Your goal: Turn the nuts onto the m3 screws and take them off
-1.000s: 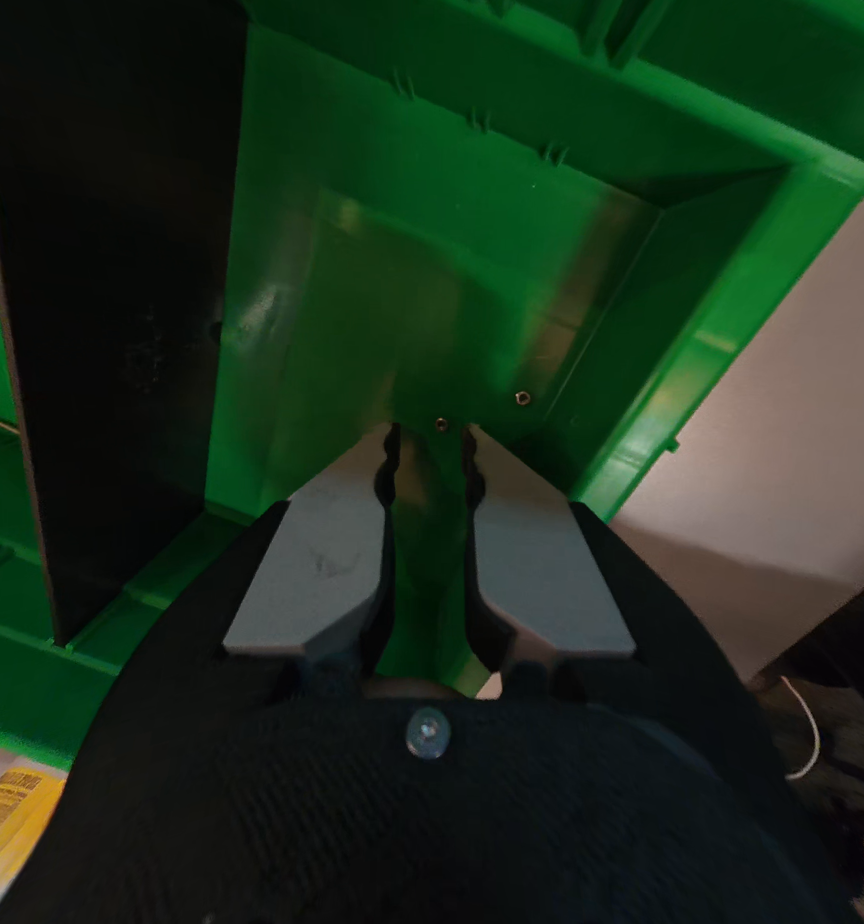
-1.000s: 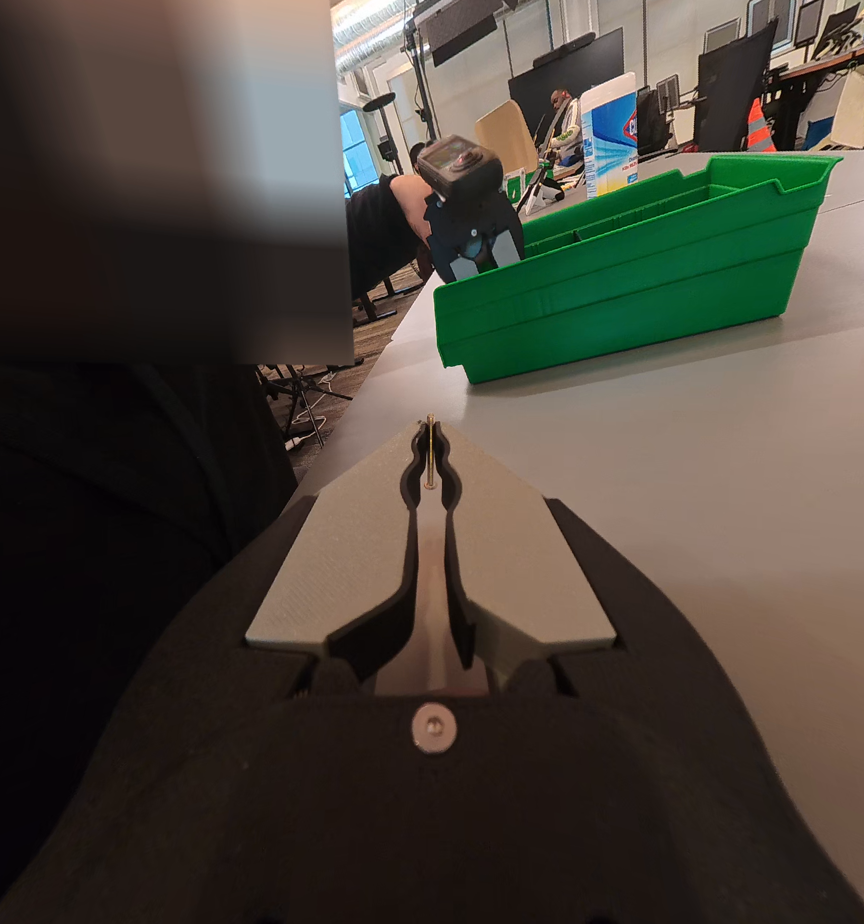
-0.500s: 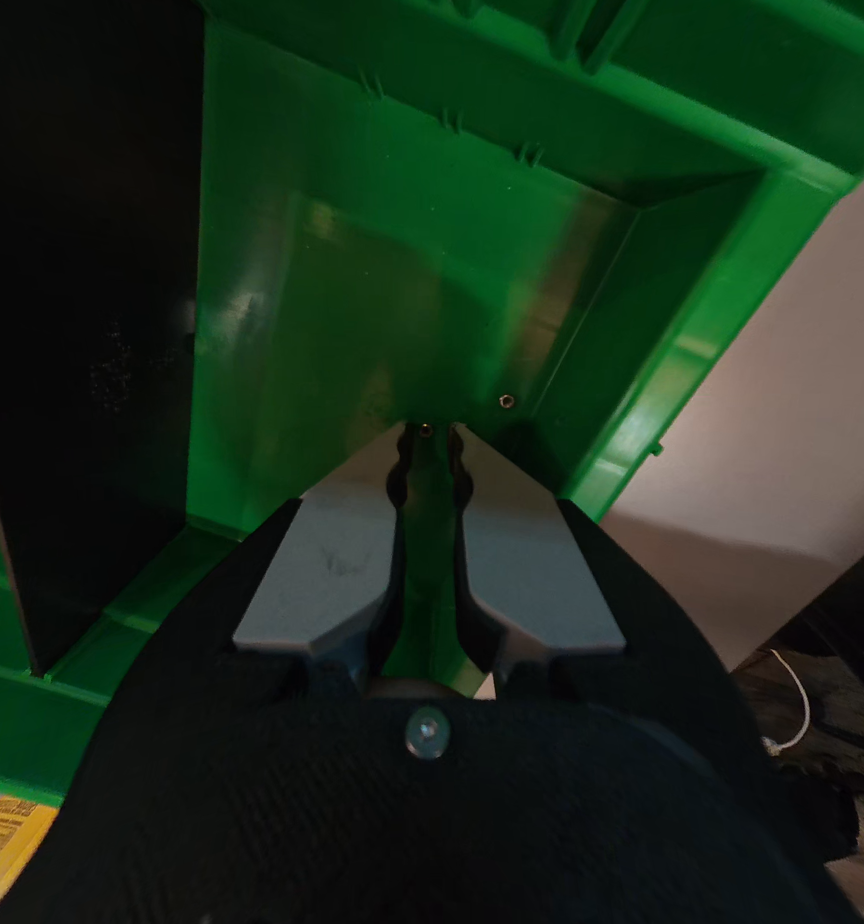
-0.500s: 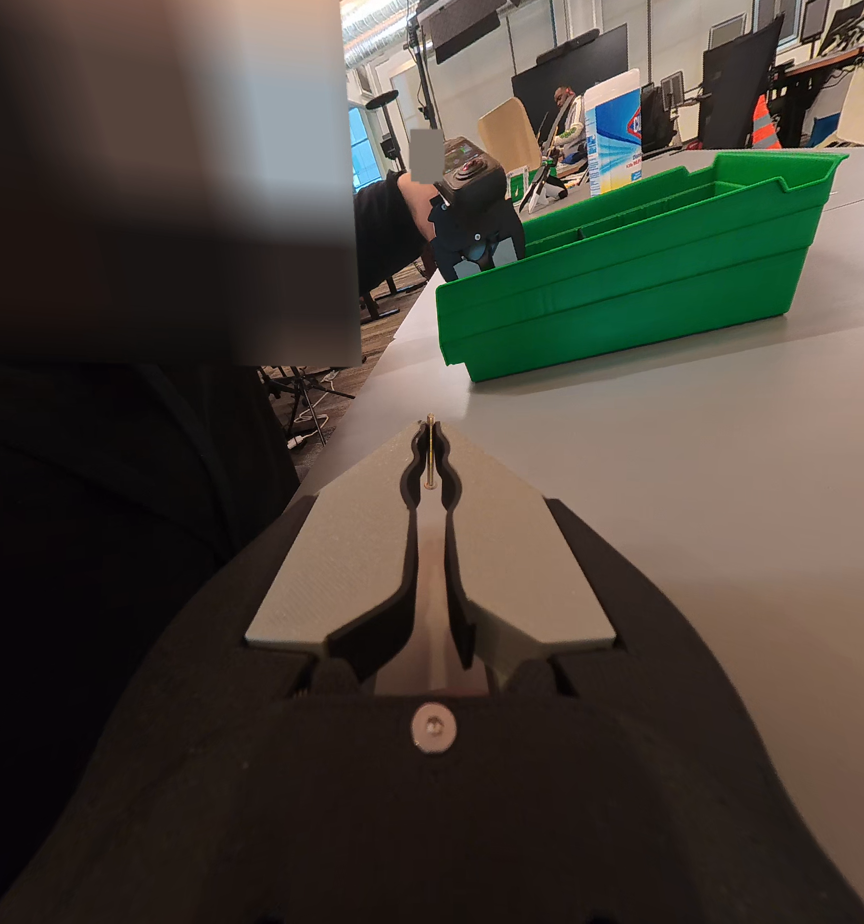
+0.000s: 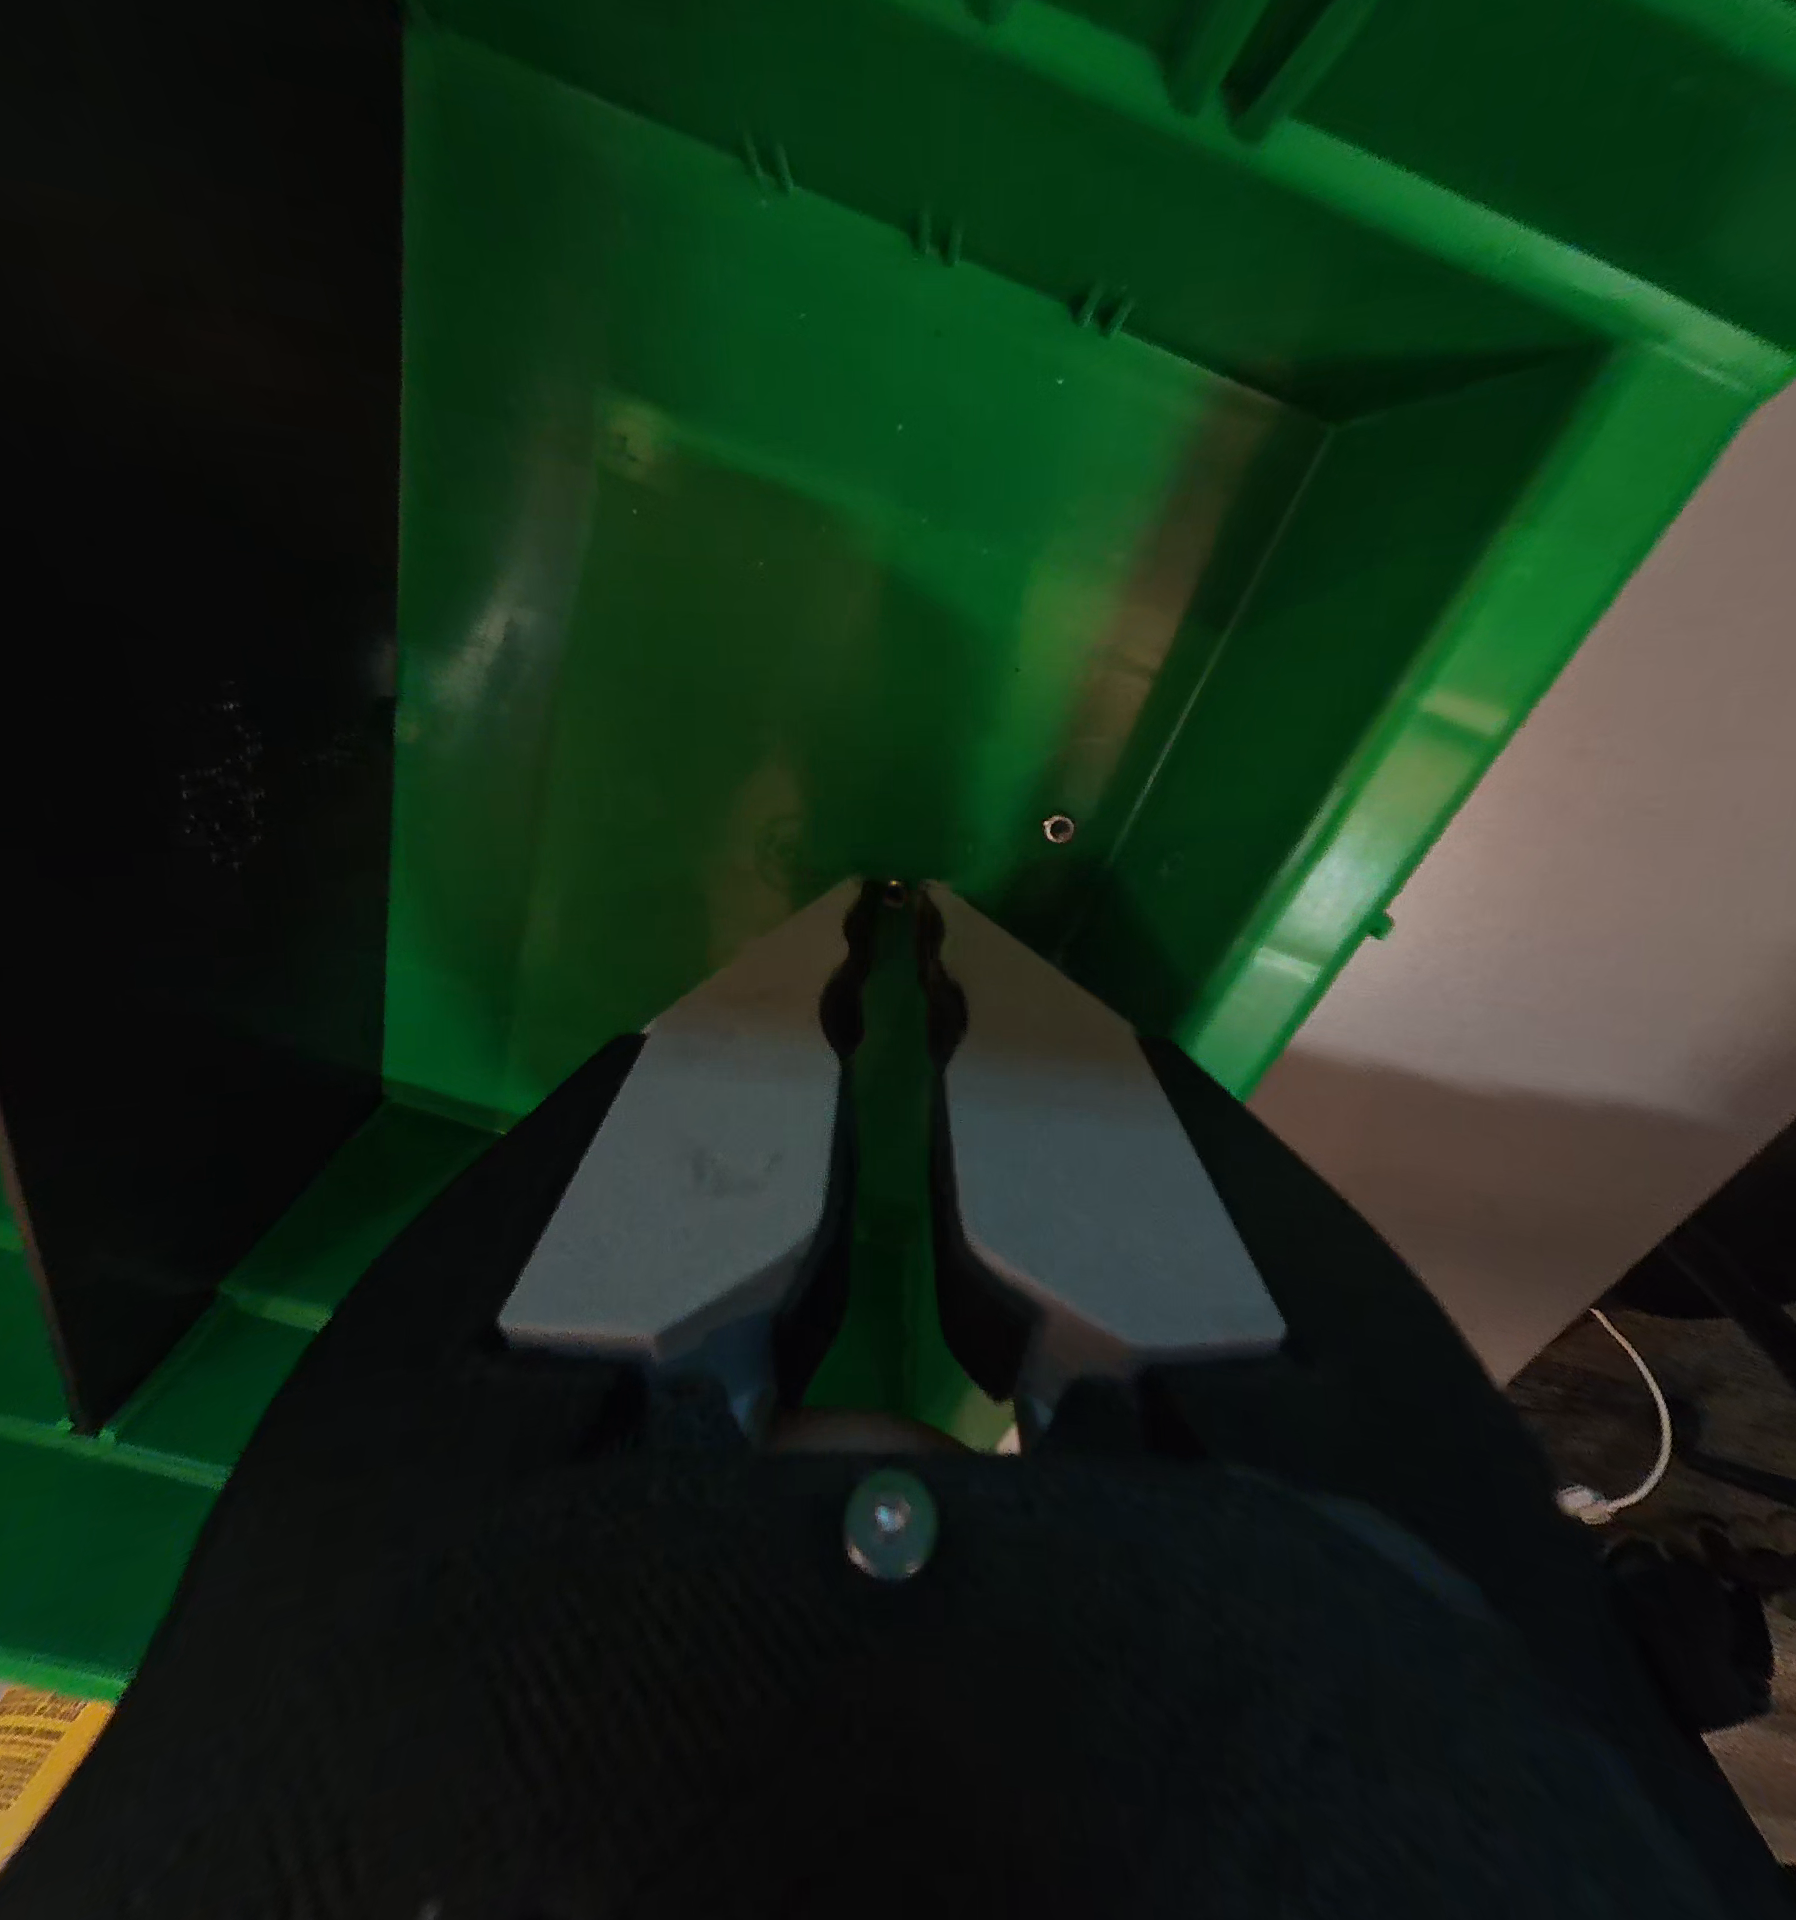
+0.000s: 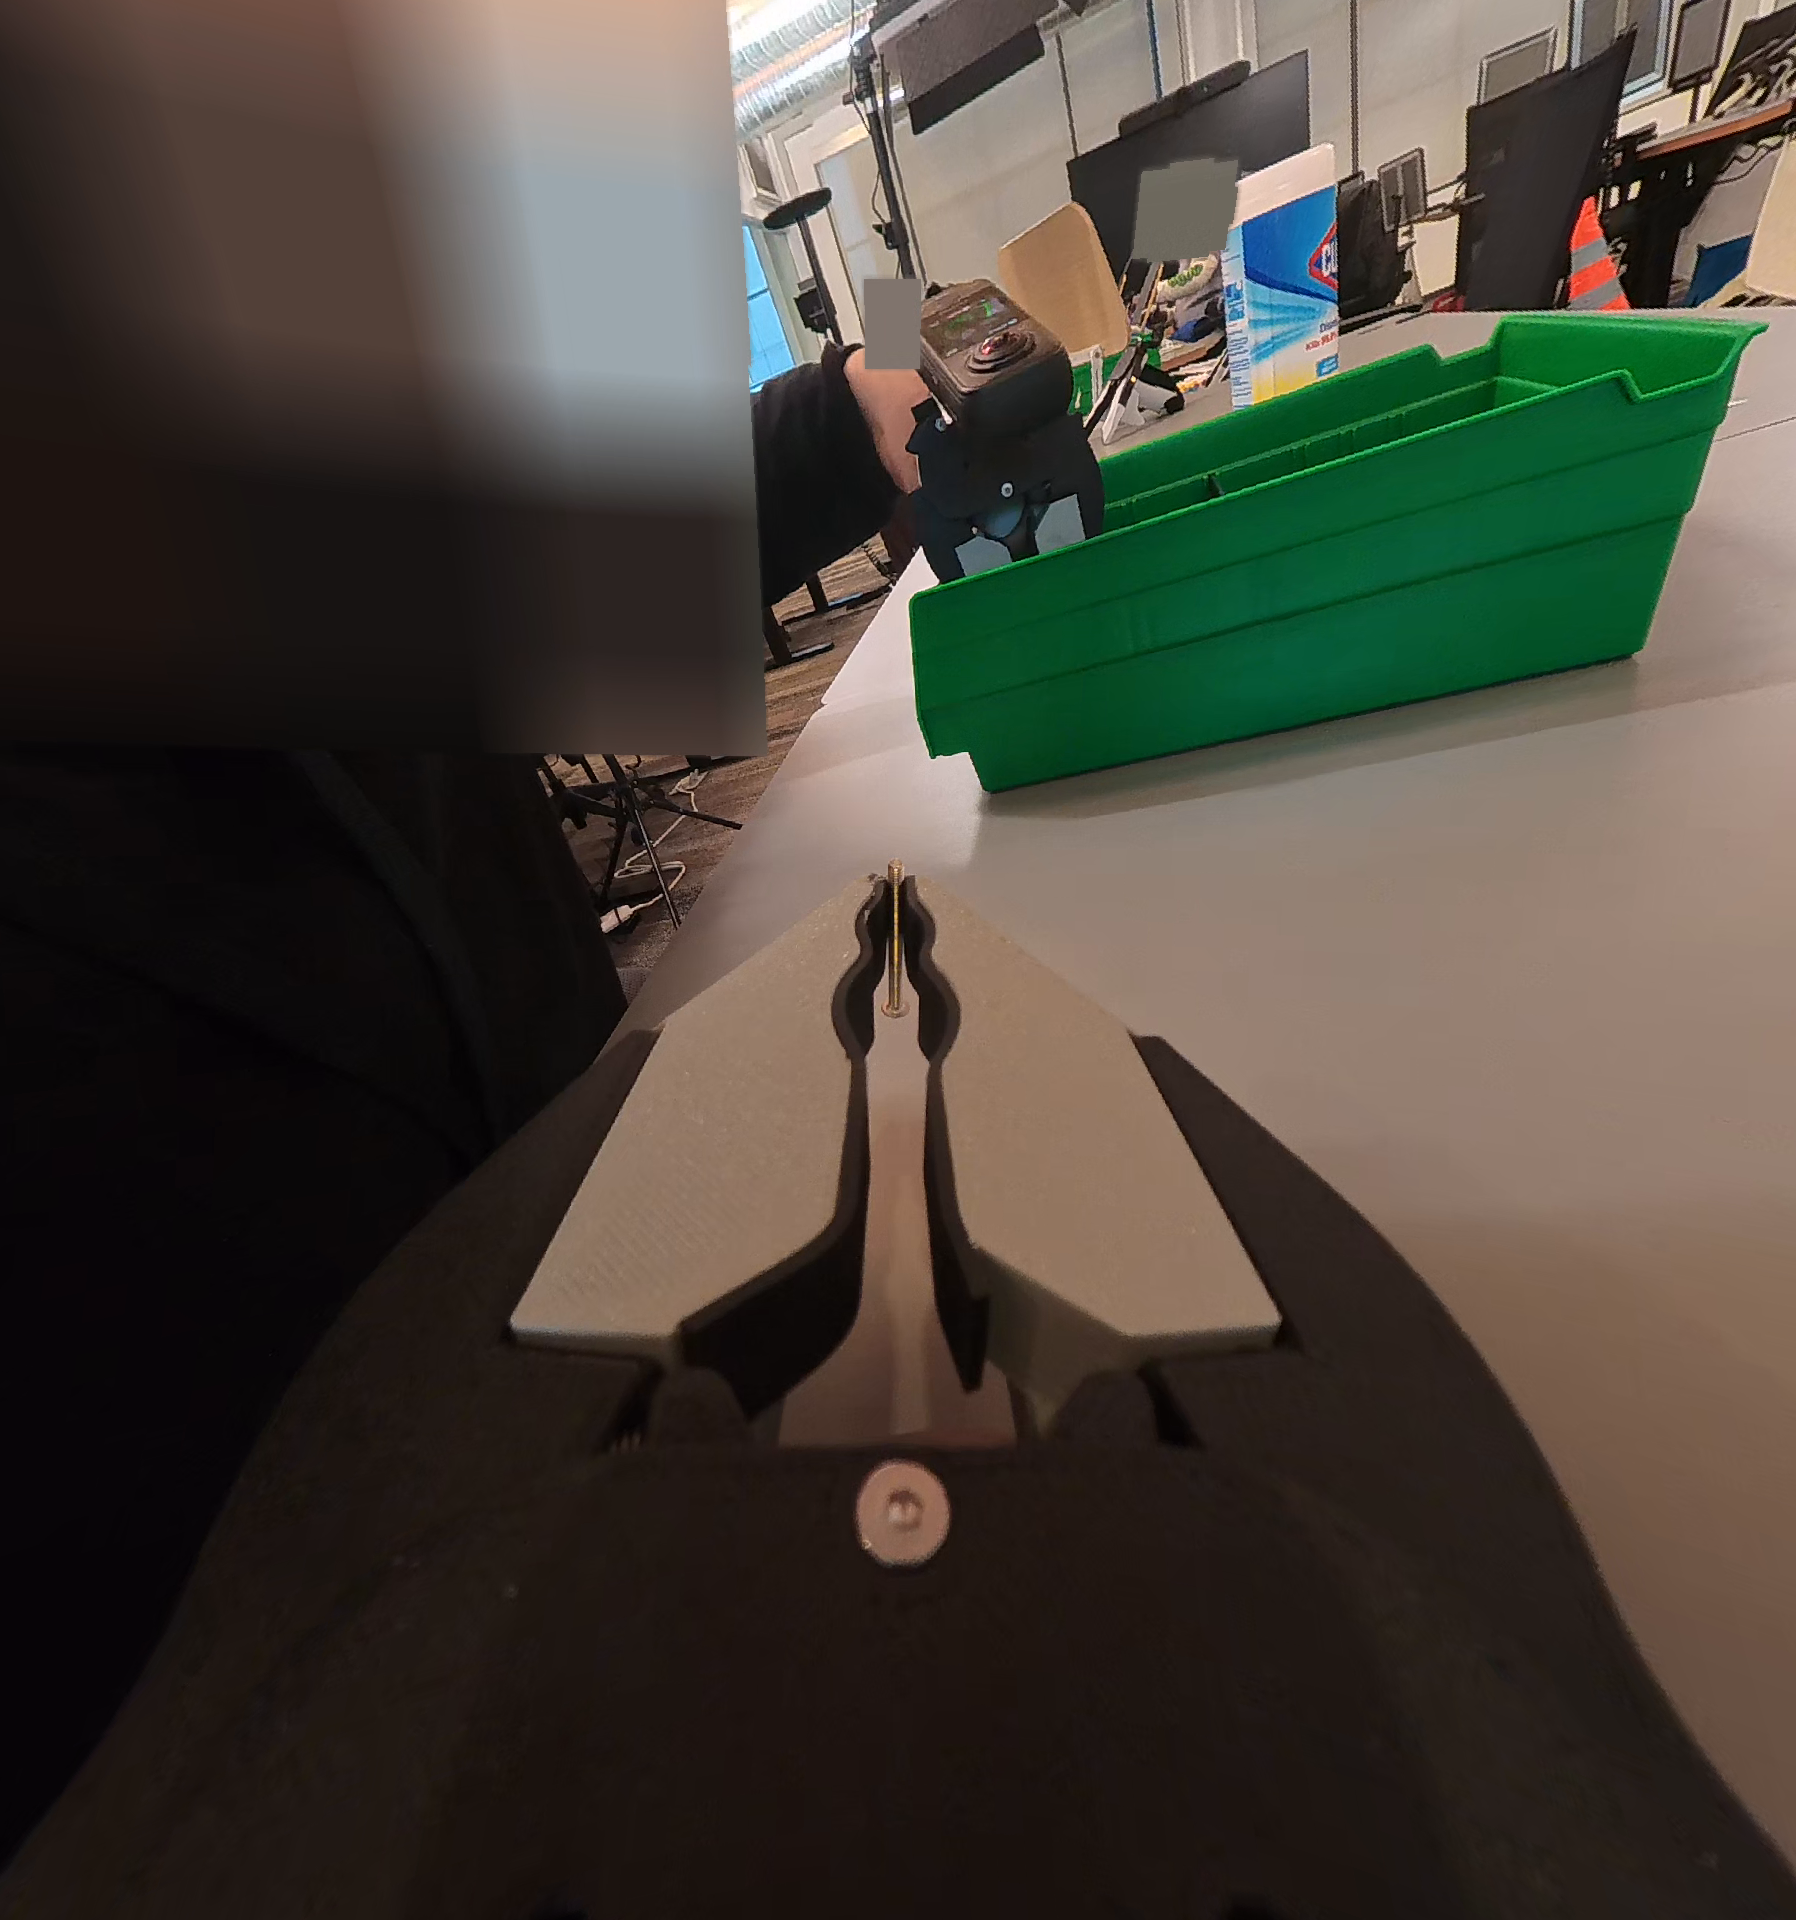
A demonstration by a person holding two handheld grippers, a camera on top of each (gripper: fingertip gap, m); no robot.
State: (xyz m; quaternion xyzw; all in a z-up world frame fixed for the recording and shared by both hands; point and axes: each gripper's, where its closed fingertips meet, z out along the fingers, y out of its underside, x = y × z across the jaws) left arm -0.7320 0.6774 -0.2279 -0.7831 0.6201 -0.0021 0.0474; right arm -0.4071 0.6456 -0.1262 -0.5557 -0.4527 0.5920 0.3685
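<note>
Open-plan office space stretches behind the grey table point(image 6: 1393, 987), with monitors, a traffic cone and a blue-and-white wipes canister point(image 6: 1283, 286) far back. A green bin point(image 6: 1320, 613) sits near the table's front edge, close to the corner where the surface drops away to the floor.

Your right claw point(image 6: 894, 904) is clamped on one brass screw point(image 6: 895, 940), its tip poking past the fingertips and its head back between the fingers, held over the table's front edge.

Your left claw point(image 5: 892, 896) is down inside the bin, close to the end wall, its tips narrowed around a small nut point(image 5: 892, 885). Whether they have pinched it yet, I cannot tell; only a glint shows between them. A second nut point(image 5: 1060, 828) lies loose just beside it, towards the bin's corner.

To do this pick well, I think you should close gently and squarely on the nut's flats, keeping the tips against the bin floor so it doesn't skate away, then lift straight up. Check that the hole faces outward before you bring it to the screw.

Count: one screw, two nuts, one bin, two claws.
</note>
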